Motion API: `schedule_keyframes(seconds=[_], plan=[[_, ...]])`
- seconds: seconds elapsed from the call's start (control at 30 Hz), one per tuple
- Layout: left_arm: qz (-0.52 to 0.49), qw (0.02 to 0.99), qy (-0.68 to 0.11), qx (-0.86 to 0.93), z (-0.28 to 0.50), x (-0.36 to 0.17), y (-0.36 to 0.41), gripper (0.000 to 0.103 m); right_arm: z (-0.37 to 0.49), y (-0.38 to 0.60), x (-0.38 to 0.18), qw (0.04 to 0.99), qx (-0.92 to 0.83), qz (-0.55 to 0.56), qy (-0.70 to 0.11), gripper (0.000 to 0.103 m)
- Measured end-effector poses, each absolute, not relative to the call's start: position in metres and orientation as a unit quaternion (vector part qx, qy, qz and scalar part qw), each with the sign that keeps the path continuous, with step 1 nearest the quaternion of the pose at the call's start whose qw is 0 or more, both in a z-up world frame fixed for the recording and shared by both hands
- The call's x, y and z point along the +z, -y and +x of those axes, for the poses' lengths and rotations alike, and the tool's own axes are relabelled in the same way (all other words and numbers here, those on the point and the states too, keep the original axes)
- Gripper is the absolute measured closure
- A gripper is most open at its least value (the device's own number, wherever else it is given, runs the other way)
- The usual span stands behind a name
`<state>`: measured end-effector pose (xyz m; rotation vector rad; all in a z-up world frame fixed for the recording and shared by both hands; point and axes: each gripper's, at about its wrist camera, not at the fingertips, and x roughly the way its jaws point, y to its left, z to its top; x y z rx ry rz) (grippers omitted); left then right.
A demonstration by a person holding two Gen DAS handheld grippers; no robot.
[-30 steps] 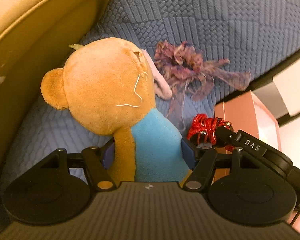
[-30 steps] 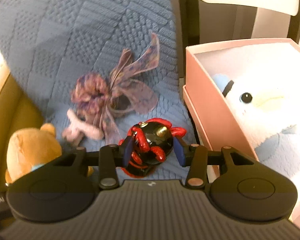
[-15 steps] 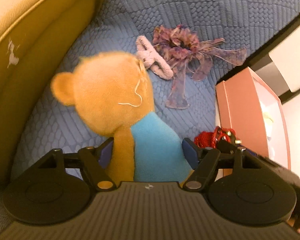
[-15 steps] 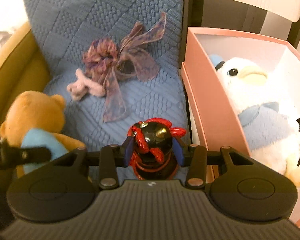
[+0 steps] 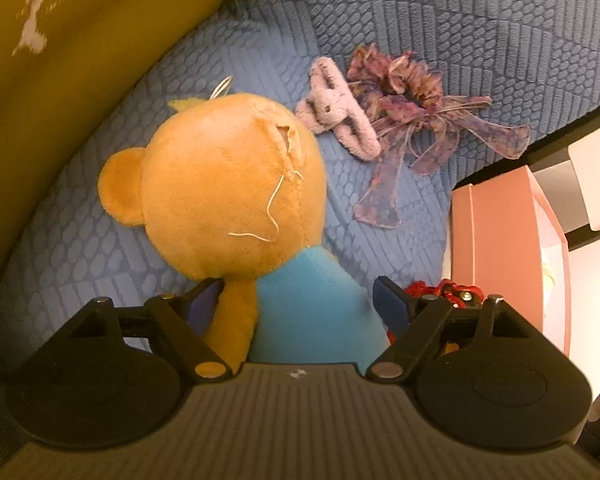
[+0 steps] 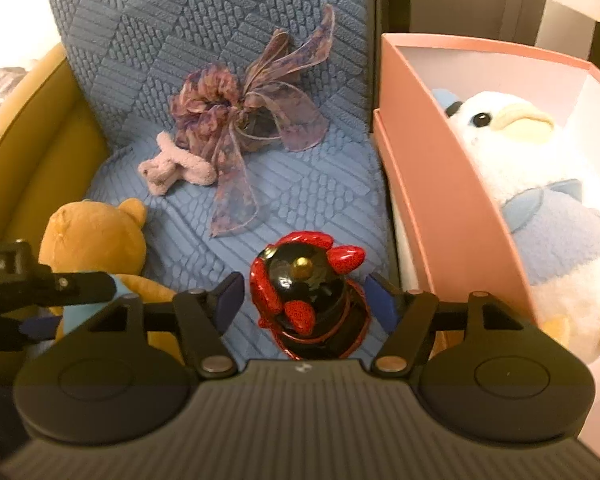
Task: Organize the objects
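Observation:
An orange teddy bear in a blue shirt (image 5: pixel 228 200) sits on the blue quilted seat cushion (image 5: pixel 400 24); my left gripper (image 5: pixel 298 306) is open, its fingers apart from the bear's sides. The bear also shows in the right wrist view (image 6: pixel 94 240). A black and red hat-shaped toy (image 6: pixel 308 300) stands on the cushion between the fingers of my right gripper (image 6: pixel 306 300), which is open with gaps on both sides. The toy peeks out in the left wrist view (image 5: pixel 444 294).
A purple ribbon scrunchie (image 6: pixel 244 120) and a pink fuzzy hair clip (image 6: pixel 176 166) lie further back on the cushion. A pink box (image 6: pixel 440 184) at the right holds a white and blue plush duck (image 6: pixel 540 184). A yellow armrest (image 5: pixel 80 60) borders the left.
Both grippers have opened, letting go of the bear and the red-black toy, and have drawn back from the cushion so more of the seat and the pink box shows.

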<state>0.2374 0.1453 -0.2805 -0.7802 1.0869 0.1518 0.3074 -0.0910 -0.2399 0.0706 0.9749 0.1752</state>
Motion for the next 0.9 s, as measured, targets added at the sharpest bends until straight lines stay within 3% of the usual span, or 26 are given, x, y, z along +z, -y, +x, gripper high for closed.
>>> schedule_keyframes(seconds=[0.2,0.27,0.5,0.9], plan=[[-0.365,0.781,-0.502,0.068,0.24,-0.289,-0.143,0.019,0.312,0.09,-0.25,0.881,0.085,0.032,-0.465,0.036],[-0.363,0.782,-0.502,0.072,0.241,-0.29,-0.142,0.019,0.312,0.09,-0.251,0.881,0.09,0.031,-0.463,0.042],[-0.339,0.791,-0.502,0.088,0.24,-0.281,-0.134,0.03,0.307,0.088,-0.247,0.883,0.097,0.011,-0.459,0.042],[-0.316,0.812,-0.487,0.056,0.217,-0.246,-0.107,0.032,0.278,0.102,-0.203,0.884,0.109,0.026,-0.453,0.042]])
